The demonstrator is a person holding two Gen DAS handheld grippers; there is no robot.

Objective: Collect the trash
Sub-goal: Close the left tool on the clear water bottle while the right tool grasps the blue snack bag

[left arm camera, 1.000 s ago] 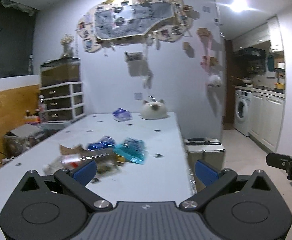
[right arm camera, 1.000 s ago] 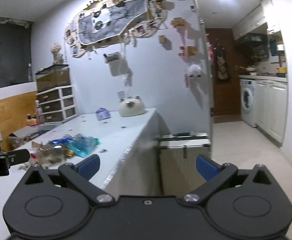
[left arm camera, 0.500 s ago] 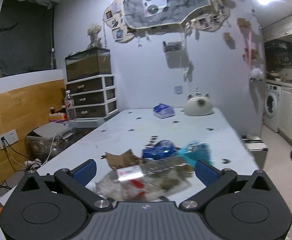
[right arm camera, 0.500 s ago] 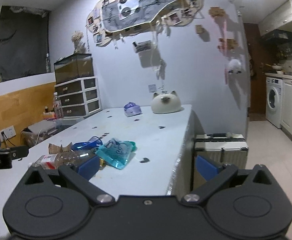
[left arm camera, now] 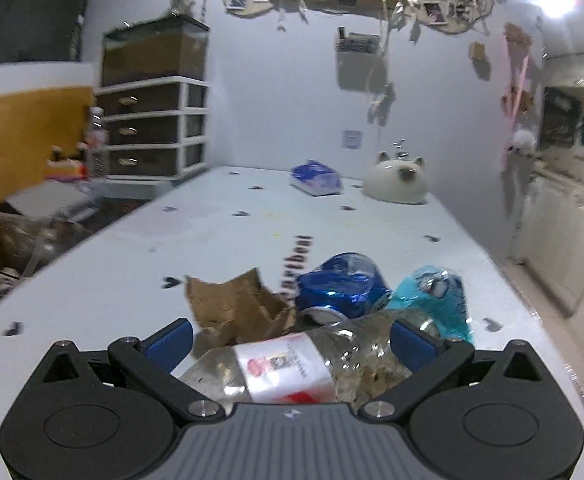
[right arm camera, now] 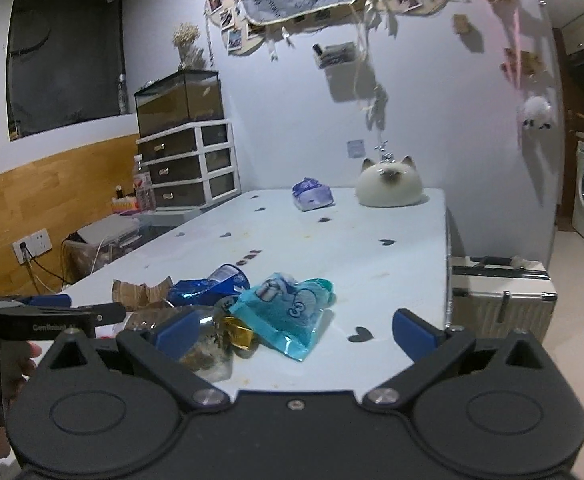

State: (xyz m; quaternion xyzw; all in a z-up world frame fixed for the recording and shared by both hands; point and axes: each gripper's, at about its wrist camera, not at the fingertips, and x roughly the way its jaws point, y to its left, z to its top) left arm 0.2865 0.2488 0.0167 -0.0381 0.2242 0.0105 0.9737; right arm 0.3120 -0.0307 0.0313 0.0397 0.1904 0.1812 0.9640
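Trash lies in a small heap on the white table [right arm camera: 392, 224], near its front edge, with a clear plastic bottle [left arm camera: 288, 364] as the piece nearest the cameras. The bottle lies on its side, crumpled, a white and red label around its middle and brownish dregs inside it. Just behind the bottle sit a torn scrap of brown cardboard [left arm camera: 232, 304], a crushed blue can [left arm camera: 340, 284] and a light blue pouch [right arm camera: 288, 312], all touching or overlapping; a gold wrapper [right arm camera: 238, 330] peeks out beside the pouch. The left gripper [left arm camera: 290, 342] is spread wide, the bottle lying between its blue fingertips without being pinched. The right gripper [right arm camera: 294, 330] is also spread wide, holding nothing, with the pouch and the bottle's end between its fingertips.
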